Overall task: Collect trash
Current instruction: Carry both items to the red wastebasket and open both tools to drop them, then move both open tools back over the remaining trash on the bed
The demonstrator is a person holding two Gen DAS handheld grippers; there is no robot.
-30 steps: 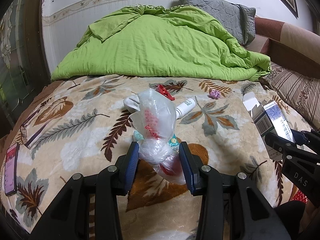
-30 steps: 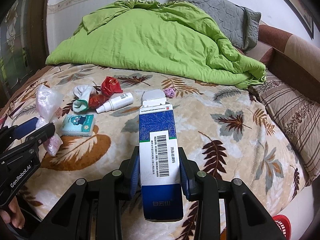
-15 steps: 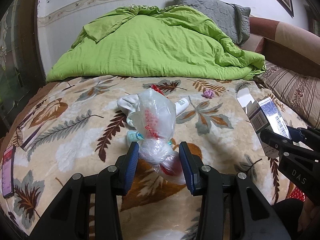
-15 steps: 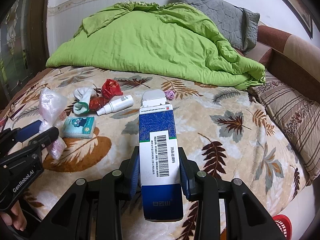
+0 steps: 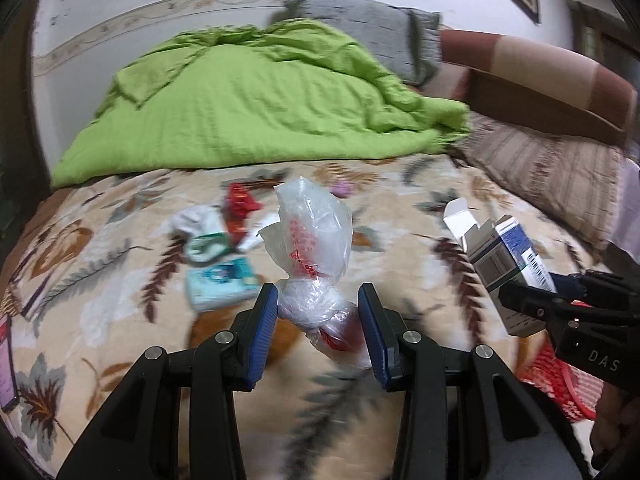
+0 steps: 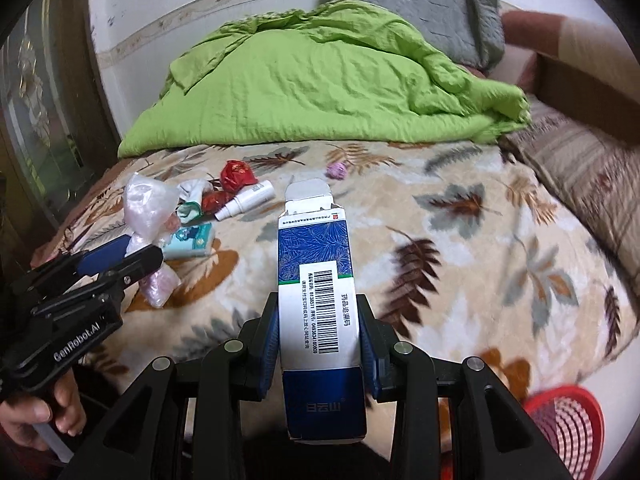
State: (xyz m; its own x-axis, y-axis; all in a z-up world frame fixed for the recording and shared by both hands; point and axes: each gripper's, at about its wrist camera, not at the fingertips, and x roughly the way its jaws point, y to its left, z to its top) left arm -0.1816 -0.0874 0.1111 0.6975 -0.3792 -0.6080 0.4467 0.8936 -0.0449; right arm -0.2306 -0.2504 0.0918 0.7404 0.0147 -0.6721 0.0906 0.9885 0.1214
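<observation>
My left gripper (image 5: 318, 316) is shut on a clear plastic bag (image 5: 310, 240) with red print and holds it above the bed; it also shows in the right wrist view (image 6: 150, 208). My right gripper (image 6: 318, 332) is shut on a blue and white medicine box (image 6: 318, 280) with a barcode and an open top flap, also seen in the left wrist view (image 5: 504, 256). On the leaf-patterned blanket (image 6: 460, 240) lie a red wrapper (image 6: 236, 174), a white spray bottle (image 6: 246, 200), a teal tissue pack (image 6: 192, 240), a white sock (image 5: 198, 220) and a small purple wad (image 6: 336, 170).
A red mesh basket (image 6: 564, 424) stands on the floor at the lower right, beside the bed's edge; it also shows in the left wrist view (image 5: 560, 376). A green quilt (image 6: 320, 80) and a grey pillow (image 6: 432, 12) fill the far end. A phone (image 5: 6, 360) lies at the left edge.
Both grippers have pulled back and swung right with their loads. The red basket has come into both views at the lower right. The current frames are motion-blurred.
</observation>
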